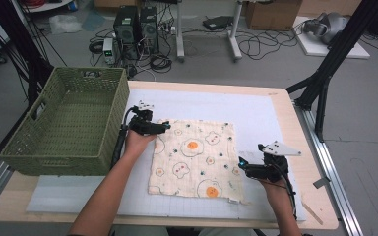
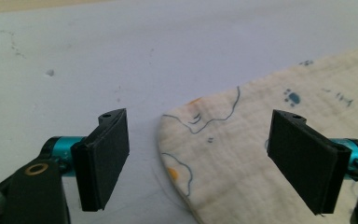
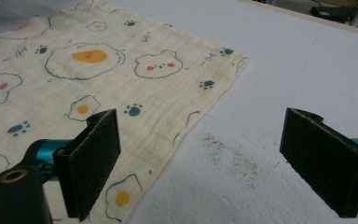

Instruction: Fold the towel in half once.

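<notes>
Egg-print cloth [image 1: 197, 158] lies flat on the white mat [image 1: 256, 110] covering the desk, toward its near edge in the high view, with a green woven basket [image 1: 66, 123] at the desk's left edge. The left gripper [image 1: 166, 127] sits at the cloth's far left corner, the right gripper [image 1: 241, 163] by its right edge. In the left gripper view, the jaws stand wide apart astride the rounded cloth corner [image 2: 200, 154], holding nothing. In the right gripper view, the jaws gape empty over the cloth's edge [image 3: 186, 126].

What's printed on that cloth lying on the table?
The cream cloth carries fried eggs, little bear faces and teal paw prints; the right gripper view shows it best.
</notes>
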{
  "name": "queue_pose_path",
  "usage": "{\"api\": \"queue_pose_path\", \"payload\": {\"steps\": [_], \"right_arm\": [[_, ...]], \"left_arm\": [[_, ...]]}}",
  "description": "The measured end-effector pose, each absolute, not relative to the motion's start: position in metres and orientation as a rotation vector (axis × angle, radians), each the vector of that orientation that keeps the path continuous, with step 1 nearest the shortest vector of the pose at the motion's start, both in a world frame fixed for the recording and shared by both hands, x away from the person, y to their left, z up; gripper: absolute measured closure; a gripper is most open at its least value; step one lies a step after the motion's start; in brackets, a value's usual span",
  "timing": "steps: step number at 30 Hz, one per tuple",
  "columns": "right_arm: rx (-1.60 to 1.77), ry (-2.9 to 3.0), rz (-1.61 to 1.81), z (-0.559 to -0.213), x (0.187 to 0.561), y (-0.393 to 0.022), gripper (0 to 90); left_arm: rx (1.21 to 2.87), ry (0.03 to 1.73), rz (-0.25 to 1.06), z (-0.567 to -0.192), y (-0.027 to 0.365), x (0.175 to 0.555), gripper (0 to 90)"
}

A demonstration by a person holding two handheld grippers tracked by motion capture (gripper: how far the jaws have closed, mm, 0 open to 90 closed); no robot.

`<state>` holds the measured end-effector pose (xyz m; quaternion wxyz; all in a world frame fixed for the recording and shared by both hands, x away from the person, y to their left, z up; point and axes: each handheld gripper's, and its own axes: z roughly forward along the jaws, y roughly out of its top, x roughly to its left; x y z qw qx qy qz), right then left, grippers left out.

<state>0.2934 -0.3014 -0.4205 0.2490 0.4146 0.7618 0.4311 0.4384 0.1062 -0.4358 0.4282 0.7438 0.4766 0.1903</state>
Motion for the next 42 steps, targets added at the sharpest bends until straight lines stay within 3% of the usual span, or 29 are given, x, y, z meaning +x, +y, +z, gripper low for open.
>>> {"api": "queue_pose_path", "payload": {"steps": [9, 18, 25, 32, 42], "right_arm": [[1.129, 2.085, 1.173, -0.421, 0.294, -0.299, 11.5], [1.138, 2.101, 1.168, -0.424, 0.295, -0.296, 11.5], [1.127, 2.125, 1.149, -0.428, 0.3, -0.29, 11.5], [1.154, 2.122, 1.15, -0.421, 0.315, -0.287, 11.5], [1.277, 2.152, 1.098, -0.423, 0.371, -0.29, 11.5]], "left_arm": [[1.916, 1.234, 0.493, -0.444, 0.102, 0.448, 38.2], [1.986, 1.164, 0.543, -0.449, 0.103, 0.449, 54.5], [1.991, 1.11, 0.521, -0.449, 0.101, 0.447, 84.0], [1.92, 1.093, 0.51, -0.444, 0.105, 0.444, 85.4], [1.871, 1.065, 0.495, -0.435, 0.108, 0.439, 85.4]]}}
